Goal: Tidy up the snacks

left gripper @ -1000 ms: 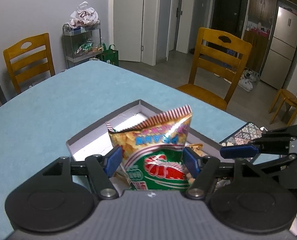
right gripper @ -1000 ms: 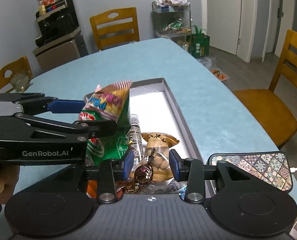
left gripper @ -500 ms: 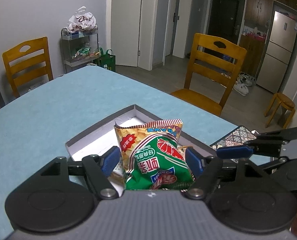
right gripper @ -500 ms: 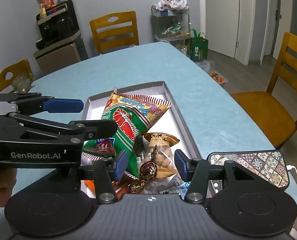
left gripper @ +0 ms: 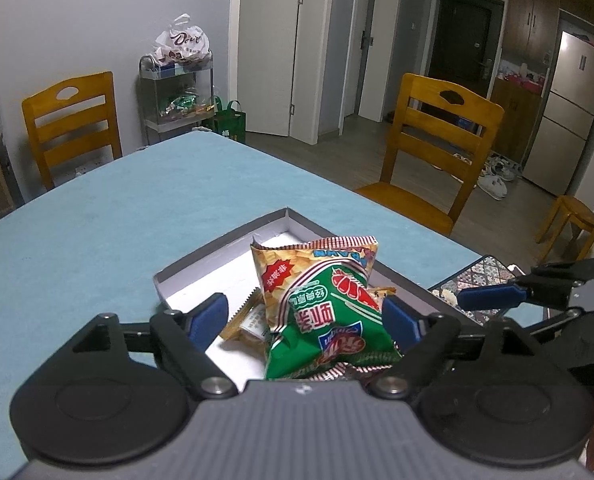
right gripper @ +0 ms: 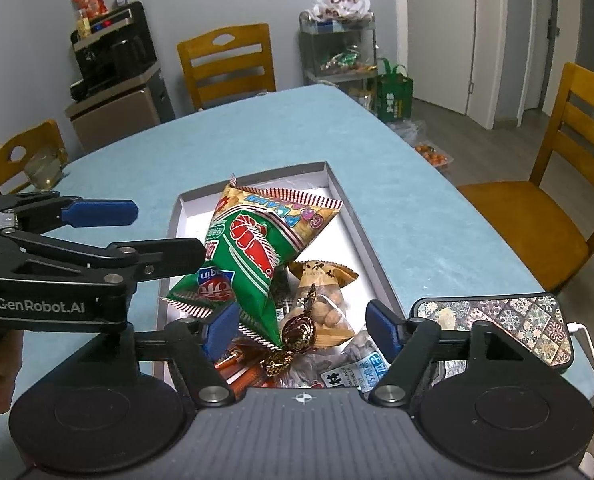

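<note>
Between left claw (left gripper: 304, 316) pads, prawn-cracker bag (left gripper: 325, 308), untouched

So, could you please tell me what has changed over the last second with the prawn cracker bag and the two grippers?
The left gripper let go of the prawn cracker bag, which tipped from upright to lying across the other snacks in the box. The right gripper released the wrapped candy. Both grippers' jaws are opening. The box and the patterned case stayed put.
</note>
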Motion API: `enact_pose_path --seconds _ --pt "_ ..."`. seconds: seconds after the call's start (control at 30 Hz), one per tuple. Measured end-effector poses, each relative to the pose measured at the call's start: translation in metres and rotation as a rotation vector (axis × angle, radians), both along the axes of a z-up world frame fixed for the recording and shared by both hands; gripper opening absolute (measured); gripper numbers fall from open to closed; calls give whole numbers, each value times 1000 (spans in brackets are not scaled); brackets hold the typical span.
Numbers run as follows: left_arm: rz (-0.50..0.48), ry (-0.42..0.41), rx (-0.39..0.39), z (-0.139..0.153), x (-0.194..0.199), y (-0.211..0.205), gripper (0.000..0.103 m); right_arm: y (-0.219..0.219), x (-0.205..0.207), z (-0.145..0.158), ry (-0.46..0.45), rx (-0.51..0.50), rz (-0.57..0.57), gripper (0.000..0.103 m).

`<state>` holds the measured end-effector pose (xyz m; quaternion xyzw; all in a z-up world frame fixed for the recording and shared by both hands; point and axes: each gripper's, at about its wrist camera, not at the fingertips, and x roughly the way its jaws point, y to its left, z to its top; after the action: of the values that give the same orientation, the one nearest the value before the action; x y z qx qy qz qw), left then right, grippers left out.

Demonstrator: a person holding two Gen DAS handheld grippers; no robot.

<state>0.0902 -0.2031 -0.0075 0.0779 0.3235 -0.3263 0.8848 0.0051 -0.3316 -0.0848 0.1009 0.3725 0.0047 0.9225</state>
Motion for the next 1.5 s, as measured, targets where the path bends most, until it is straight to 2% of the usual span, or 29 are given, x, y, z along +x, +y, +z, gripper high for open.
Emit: enact_pose_path --seconds 0.47,0.83,1.0,1.5 --pt "28 10 37 6 -4 6 97 1 -11 6 11 -7 -4 80" --pt "18 -28 57 10 -9 4 100 1 -15 7 21 -21 0 85" --pt "15 -21 50 11 -12 4 100 3 -15 9 12 -35 6 88" --pt "5 -37 73 16 -15 4 100 1 -21 8 23 -40 7 89"
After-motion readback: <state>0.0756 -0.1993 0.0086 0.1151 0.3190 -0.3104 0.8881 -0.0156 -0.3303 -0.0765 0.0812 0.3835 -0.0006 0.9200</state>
